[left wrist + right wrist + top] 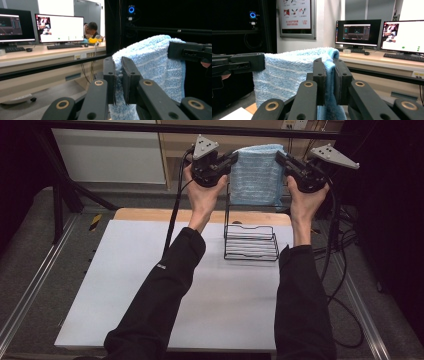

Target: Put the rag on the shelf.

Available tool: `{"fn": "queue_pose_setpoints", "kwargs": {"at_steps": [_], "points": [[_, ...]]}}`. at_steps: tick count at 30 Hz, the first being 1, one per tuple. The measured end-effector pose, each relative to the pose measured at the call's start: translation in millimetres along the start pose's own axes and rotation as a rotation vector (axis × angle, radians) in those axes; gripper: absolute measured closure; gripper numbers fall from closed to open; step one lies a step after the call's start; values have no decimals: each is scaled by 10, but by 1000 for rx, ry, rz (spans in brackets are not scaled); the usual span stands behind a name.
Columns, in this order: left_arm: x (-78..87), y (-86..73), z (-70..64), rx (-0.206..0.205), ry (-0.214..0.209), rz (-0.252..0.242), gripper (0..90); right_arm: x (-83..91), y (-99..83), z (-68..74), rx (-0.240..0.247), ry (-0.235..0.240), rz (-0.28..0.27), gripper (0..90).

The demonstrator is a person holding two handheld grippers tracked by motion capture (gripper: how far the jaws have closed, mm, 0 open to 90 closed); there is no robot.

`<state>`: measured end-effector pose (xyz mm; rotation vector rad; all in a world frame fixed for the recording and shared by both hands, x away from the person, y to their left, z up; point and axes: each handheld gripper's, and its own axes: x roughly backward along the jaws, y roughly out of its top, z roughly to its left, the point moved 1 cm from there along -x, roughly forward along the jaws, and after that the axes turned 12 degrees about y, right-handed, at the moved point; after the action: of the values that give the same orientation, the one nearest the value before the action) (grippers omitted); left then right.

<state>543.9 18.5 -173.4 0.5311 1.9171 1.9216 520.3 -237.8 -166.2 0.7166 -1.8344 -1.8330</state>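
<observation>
- High view: I see my left gripper (231, 160) and right gripper (280, 159) raised above the far edge of the white counter (150, 285), each clamped on an upper corner of the light blue striped terry towel (257, 175). The towel hangs spread between them, over the black wire rack (251, 242) that stands on the counter's far right part. Both black sleeves reach in from the bottom.
- Left gripper view: my left gripper's fingers (109, 75) stand narrow, pinching the towel's (152, 65) near edge between them. The right gripper (175, 51) grips the towel's far top corner. Behind: a wooden desk (37, 53) with two monitors (60, 27) and a seated person (91, 30).
- Right gripper view: my right gripper's fingers (319, 75) are also narrow, closed on the towel's (287, 72) edge. The left gripper (259, 62) holds the opposite corner. Behind: monitors (358, 31) on a desk, a wall poster (297, 17).
</observation>
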Motion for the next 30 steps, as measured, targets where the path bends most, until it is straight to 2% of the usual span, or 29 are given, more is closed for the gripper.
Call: {"fn": "queue_pose_setpoints", "kwargs": {"at_steps": [9,13,16,26,30], "points": [[-33,-158,-19,4,-14,27,826,31,-159,-45,-11,8,28,820],[-20,-199,-37,-14,-25,32,825,75,-223,-58,-23,8,36,820],[-23,-240,-56,-6,-33,38,825,110,-272,-62,-30,11,41,819],[16,-325,-143,-21,-92,76,825,256,-403,-55,-51,13,64,818],[28,-377,-166,-30,-110,77,824,328,-443,-51,-60,15,70,817]]}}
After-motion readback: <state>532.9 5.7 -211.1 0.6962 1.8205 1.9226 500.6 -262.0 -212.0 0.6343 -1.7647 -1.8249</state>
